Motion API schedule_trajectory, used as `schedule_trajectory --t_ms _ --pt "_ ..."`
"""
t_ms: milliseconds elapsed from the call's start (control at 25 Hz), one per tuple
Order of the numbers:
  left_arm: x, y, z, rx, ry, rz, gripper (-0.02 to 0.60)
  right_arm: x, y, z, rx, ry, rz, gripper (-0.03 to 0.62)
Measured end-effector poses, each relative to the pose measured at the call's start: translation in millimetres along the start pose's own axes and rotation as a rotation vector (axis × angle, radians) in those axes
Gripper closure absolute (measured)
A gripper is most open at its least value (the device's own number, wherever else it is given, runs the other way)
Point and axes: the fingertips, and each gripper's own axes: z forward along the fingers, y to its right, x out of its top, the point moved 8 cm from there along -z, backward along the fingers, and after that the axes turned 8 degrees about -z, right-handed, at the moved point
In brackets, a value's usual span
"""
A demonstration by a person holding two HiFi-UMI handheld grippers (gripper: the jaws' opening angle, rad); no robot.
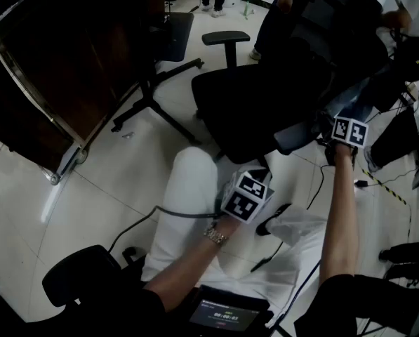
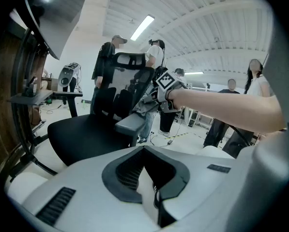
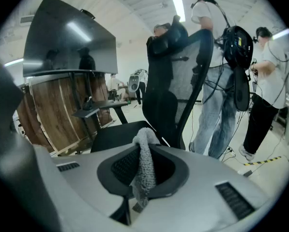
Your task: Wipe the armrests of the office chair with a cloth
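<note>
A black office chair (image 1: 251, 100) stands in front of me, its far armrest (image 1: 225, 38) raised on a post. The near armrest (image 1: 298, 136) is grey and lies just left of my right gripper (image 1: 337, 125). That gripper is shut on a grey cloth (image 3: 144, 166), which hangs between its jaws. In the left gripper view the cloth (image 2: 145, 103) dangles just above the near armrest (image 2: 133, 123). My left gripper (image 1: 255, 177) hovers over a white trouser leg, short of the seat. Its jaws (image 2: 151, 187) are shut with nothing between them.
A wooden desk panel (image 1: 69, 76) with a dark monitor fills the left. A second chair's star base (image 1: 149, 100) spreads on the floor. Cables (image 1: 135, 223) run across the tiles. Several people (image 3: 221, 71) stand behind the chair. A small screen (image 1: 223, 318) sits on my lap.
</note>
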Motion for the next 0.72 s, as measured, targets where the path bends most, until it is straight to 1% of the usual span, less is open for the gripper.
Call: schedule_trajectory --t_ms 120,200,400,560,720 --pt "0 -2 2 -0.007 -0.007 -0.001 0.580 -17 7 17 -0.027 -0.084 -0.003 0.560" --pt "0 -7 3 -0.002 -0.009 -0.005 0.580 -26 2 25 -0.024 -0.121 -0.015 0.560" --pt "0 -14 0 0.012 -0.009 -0.015 0.580 -32 -24 31 -0.018 -0.149 -0.095 0.560" --pt "-2 -15 0 0.015 -0.010 -0.022 0.580 -35 -55 28 0.064 -0.159 -0.158 0.560" --pt "-2 -13 1 0.014 -0.012 -0.021 0.580 -40 -96 19 0.177 -0.141 -0.227 0.560"
